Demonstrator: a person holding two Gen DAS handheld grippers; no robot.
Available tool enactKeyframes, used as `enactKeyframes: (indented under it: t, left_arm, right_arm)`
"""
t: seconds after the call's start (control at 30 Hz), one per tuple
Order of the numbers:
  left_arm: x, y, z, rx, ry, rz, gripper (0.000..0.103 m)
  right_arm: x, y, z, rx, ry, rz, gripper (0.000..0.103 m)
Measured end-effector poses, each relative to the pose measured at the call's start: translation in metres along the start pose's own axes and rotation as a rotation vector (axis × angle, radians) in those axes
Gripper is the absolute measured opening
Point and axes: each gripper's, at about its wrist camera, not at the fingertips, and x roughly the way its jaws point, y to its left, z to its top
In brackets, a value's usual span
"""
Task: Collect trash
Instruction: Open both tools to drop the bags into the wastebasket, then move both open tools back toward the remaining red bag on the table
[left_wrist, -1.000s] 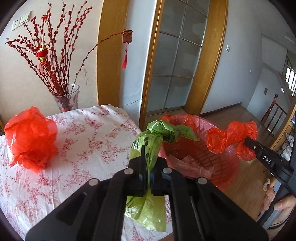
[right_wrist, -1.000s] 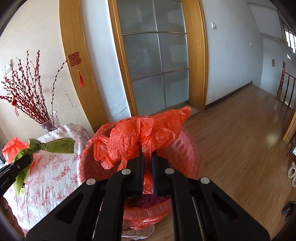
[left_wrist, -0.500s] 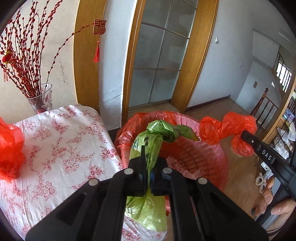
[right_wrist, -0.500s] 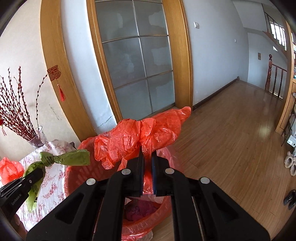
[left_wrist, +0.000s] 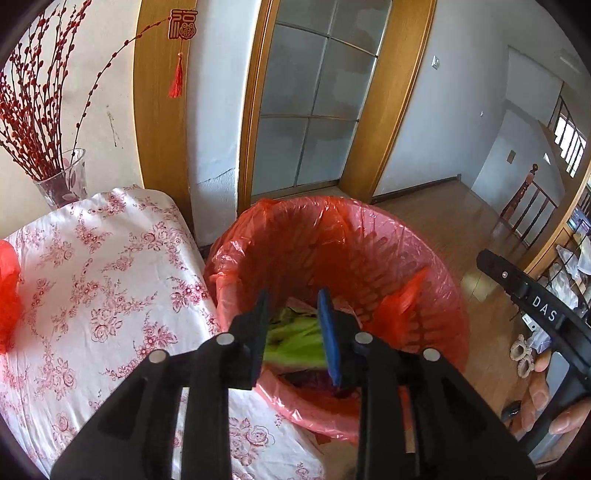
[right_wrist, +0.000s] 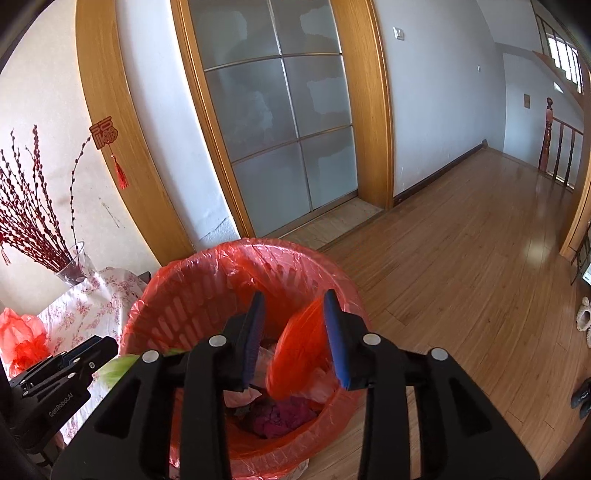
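Observation:
My left gripper (left_wrist: 293, 299) hangs over the red-lined trash bin (left_wrist: 332, 206), and its jaws are opening. The green bag (left_wrist: 291, 338) is loose below them, dropping into the bin. My right gripper (right_wrist: 294, 297) is above the same bin (right_wrist: 240, 254), also with its jaws opening. A blurred red bag (right_wrist: 295, 350) falls between its fingers without being pinched. That red bag (left_wrist: 399, 310) also shows inside the bin in the left wrist view. Another crumpled red bag (left_wrist: 7, 295) lies on the floral tablecloth (left_wrist: 110, 277).
A glass vase (left_wrist: 62, 181) of red branches stands at the back of the table, against the wall. The bin stands on the wooden floor (right_wrist: 461, 258) beside the table, in front of a frosted glass door (right_wrist: 277, 129). Slippers (right_wrist: 583, 317) lie at the far right.
Both grippers have opened and let go of their bags. The green and the red bag have dropped towards the bin. The left gripper has moved from over the table to over the bin.

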Motion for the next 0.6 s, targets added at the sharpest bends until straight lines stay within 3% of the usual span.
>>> enactKeyframes:
  t: [0.37,0.47,0.6]
  left_arm:
    - [-0.025,0.028,-0.011,-0.007,-0.049,0.084,0.041]
    - [-0.038,0.039,-0.016,-0.017,-0.066,0.113,0.043]
    - [-0.06,0.059,-0.023,-0.032,-0.097,0.161,0.046]
  right_arm:
    - [-0.005,0.009,-0.003,-0.052,-0.005,-0.018,0.034]
    - [-0.008,0.014,-0.005,-0.063,-0.008,-0.008,0.043]
    - [-0.011,0.027,-0.008,-0.087,-0.008,0.016,0.045]
